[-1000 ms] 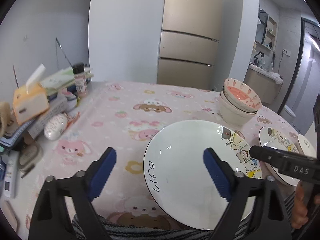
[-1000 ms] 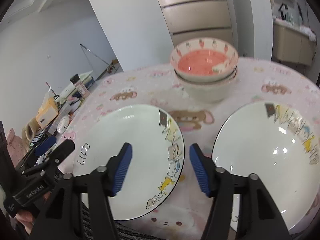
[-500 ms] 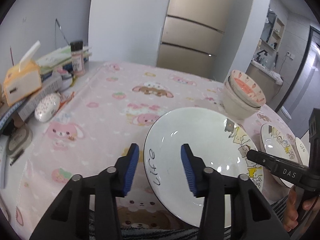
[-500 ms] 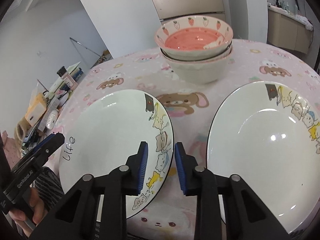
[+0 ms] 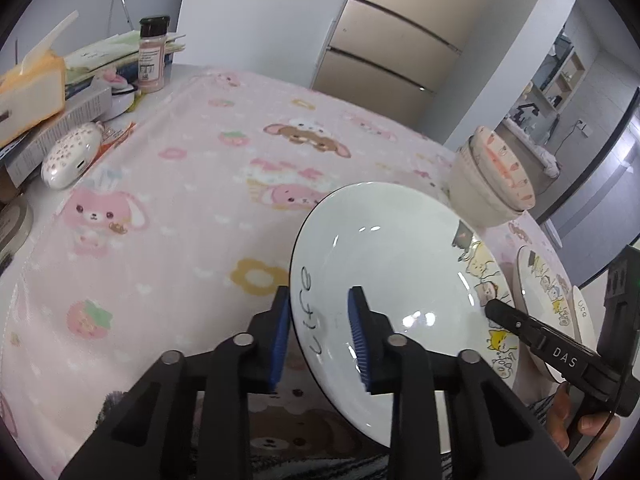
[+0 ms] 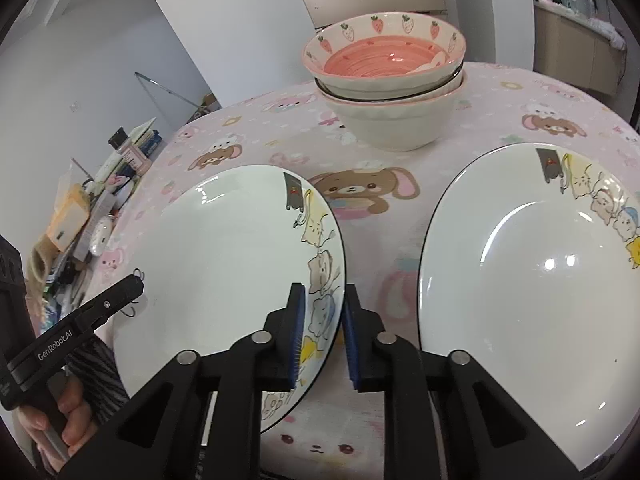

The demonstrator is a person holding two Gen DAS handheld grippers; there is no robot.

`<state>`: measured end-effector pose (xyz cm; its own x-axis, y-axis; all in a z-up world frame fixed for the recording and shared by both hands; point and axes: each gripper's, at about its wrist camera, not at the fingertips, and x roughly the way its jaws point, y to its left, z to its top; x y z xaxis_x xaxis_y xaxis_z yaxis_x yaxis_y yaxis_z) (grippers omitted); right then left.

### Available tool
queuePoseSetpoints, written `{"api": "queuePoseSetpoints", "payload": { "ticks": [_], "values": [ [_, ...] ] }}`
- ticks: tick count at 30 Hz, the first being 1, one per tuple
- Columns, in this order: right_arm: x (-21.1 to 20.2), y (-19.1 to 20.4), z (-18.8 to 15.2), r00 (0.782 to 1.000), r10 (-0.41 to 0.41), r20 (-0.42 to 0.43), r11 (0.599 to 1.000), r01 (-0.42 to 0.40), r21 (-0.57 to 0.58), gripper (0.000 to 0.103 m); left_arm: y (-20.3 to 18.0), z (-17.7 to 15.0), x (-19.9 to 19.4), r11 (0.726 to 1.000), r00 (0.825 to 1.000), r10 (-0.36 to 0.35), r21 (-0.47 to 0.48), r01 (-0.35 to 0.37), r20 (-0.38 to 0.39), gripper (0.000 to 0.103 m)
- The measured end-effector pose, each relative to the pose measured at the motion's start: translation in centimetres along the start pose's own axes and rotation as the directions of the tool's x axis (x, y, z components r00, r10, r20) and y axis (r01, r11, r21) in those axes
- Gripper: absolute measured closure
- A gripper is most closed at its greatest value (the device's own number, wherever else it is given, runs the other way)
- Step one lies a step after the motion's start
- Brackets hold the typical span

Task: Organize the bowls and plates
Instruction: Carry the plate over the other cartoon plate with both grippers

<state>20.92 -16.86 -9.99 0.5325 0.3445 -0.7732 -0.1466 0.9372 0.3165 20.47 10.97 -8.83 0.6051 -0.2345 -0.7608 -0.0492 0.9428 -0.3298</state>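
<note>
A white plate with cartoon cats and the word "life" (image 5: pixel 392 264) sits on the pink tablecloth, also seen in the right wrist view (image 6: pixel 224 256). My left gripper (image 5: pixel 318 336) straddles its left rim, jaws narrowed around it. My right gripper (image 6: pixel 322 334) straddles its right rim, jaws narrowed around it. A second matching plate (image 6: pixel 532 292) lies to the right, seen small in the left wrist view (image 5: pixel 544 296). A stack of bowls with a pink strawberry bowl on top (image 6: pixel 388 80) stands behind the plates, also in the left wrist view (image 5: pixel 492 180).
Clutter lines the table's left side: a tissue box (image 5: pixel 28 92), a spice jar (image 5: pixel 152 54), books and a white case (image 5: pixel 68 156). A fridge (image 5: pixel 392 48) stands behind the table. The pink cloth (image 5: pixel 192 184) covers the table.
Both grippers have closed in from wide open and moved onto opposite rims of the left plate. The left wrist view has shifted closer and to the left.
</note>
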Motion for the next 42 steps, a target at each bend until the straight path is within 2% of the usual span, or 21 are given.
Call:
{"api": "queuePoseSetpoints", "payload": {
  "ticks": [3, 4, 7, 14, 19, 28, 34, 42],
  "values": [
    [0.1, 0.2, 0.0, 1.0, -0.018, 0.006, 1.0, 0.018, -0.014, 0.089, 0.1, -0.1, 0.1, 1.0, 1.0, 0.023, -0.008, -0.023, 0.001, 0.083],
    [0.2, 0.2, 0.1, 1.0, -0.021, 0.006, 1.0, 0.021, -0.012, 0.09, 0.3, -0.1, 0.1, 0.999, 0.999, 0.032, -0.016, -0.032, 0.002, 0.091],
    [0.1, -0.1, 0.1, 1.0, -0.012, 0.008, 1.0, 0.012, 0.002, 0.091, 1.2, 0.0, 0.1, 0.998, 1.0, -0.006, -0.061, 0.006, 0.003, 0.094],
    [-0.1, -0.1, 0.0, 1.0, -0.015, 0.01, 1.0, 0.015, 0.007, 0.091, 1.3, 0.0, -0.1, 0.998, 1.0, -0.009, -0.059, 0.009, 0.004, 0.094],
    [-0.6, 0.0, -0.2, 1.0, -0.021, -0.013, 1.0, 0.021, 0.018, 0.091, 0.9, -0.1, -0.5, 0.999, 1.0, 0.016, -0.039, -0.015, 0.027, 0.094],
    [-2.3, 0.8, -0.1, 1.0, -0.021, 0.022, 1.0, 0.022, -0.013, 0.091, 0.5, -0.1, -2.1, 0.999, 0.998, 0.02, -0.027, -0.018, 0.055, 0.094],
    [-4.3, 1.6, 0.6, 0.997, -0.037, 0.061, 0.998, 0.039, -0.041, 0.091, -0.6, 0.4, -3.5, 1.0, 0.998, 0.012, -0.024, -0.01, 0.066, 0.094],
    [-7.4, 0.5, 1.2, 0.994, -0.057, 0.089, 0.996, 0.063, -0.062, 0.091, -4.2, 0.8, -5.2, 1.0, 0.996, -0.001, 0.024, -0.001, 0.091, 0.094]
  ]
}}
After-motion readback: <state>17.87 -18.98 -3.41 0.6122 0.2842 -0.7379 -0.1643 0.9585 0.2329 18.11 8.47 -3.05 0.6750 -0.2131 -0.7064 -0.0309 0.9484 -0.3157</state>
